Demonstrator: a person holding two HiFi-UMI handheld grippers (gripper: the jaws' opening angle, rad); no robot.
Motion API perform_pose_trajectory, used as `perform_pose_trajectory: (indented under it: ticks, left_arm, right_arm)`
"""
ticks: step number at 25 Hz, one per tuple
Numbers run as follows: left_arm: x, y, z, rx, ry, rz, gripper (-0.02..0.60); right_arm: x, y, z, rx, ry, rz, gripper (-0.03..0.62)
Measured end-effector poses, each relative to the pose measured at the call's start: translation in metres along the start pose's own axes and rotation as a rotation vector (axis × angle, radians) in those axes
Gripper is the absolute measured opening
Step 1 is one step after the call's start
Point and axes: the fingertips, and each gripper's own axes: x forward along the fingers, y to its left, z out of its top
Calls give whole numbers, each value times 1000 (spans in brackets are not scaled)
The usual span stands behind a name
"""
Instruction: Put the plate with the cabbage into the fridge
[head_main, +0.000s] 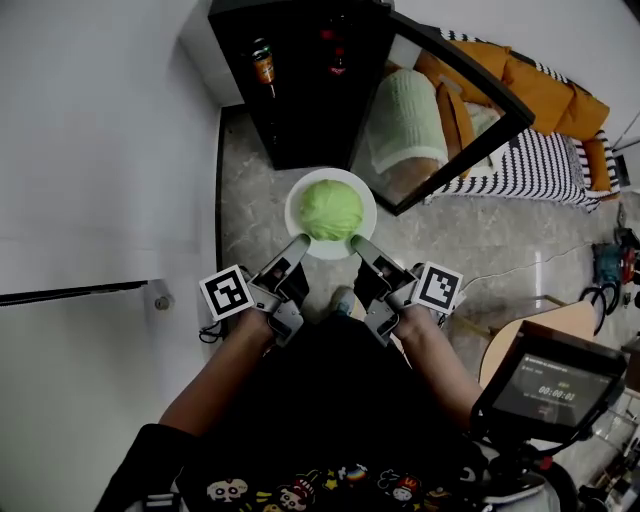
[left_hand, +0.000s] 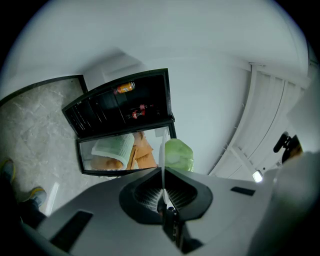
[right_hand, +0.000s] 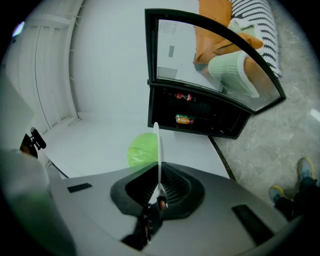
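Note:
A white plate (head_main: 300, 195) carries a pale green cabbage (head_main: 331, 209), held in the air in front of the black fridge (head_main: 300, 90), whose glass door (head_main: 455, 110) stands open to the right. My left gripper (head_main: 299, 243) is shut on the plate's near-left rim. On the near-right rim my right gripper (head_main: 356, 243) is shut too. In the left gripper view the plate (left_hand: 162, 160) shows edge-on between the jaws, with the cabbage (left_hand: 178, 154) behind. The right gripper view shows the plate (right_hand: 158, 150) edge-on and the cabbage (right_hand: 142, 149) to its left.
A bottle with an orange label (head_main: 263, 63) stands on a fridge shelf, with red items (head_main: 337, 55) deeper inside. A white wall (head_main: 100, 150) runs along the left. A striped couch with orange cushions (head_main: 540, 130) lies to the right, and a wooden seat (head_main: 545, 335) near right.

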Motion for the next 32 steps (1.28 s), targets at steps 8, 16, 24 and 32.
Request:
perform_pose_trajectory:
  ticks: [8,16,24,32]
  left_arm:
    - [-3,0,0,-10,-31,-15,15]
    - [-7,4,-5,-5,-64,-14,15]
    - [-9,5,-5,-2,-67,-3,15]
    - [-4,8,-1,-12,-60,-7,15]
  right_arm:
    - [2,0,0,-10,26,-10,21]
    - [-1,-4,-3,-25,56,-8,21]
    - [0,-5,-5,-12,54,-4,21]
    - [3,-9,-1,-11,44,-13,21]
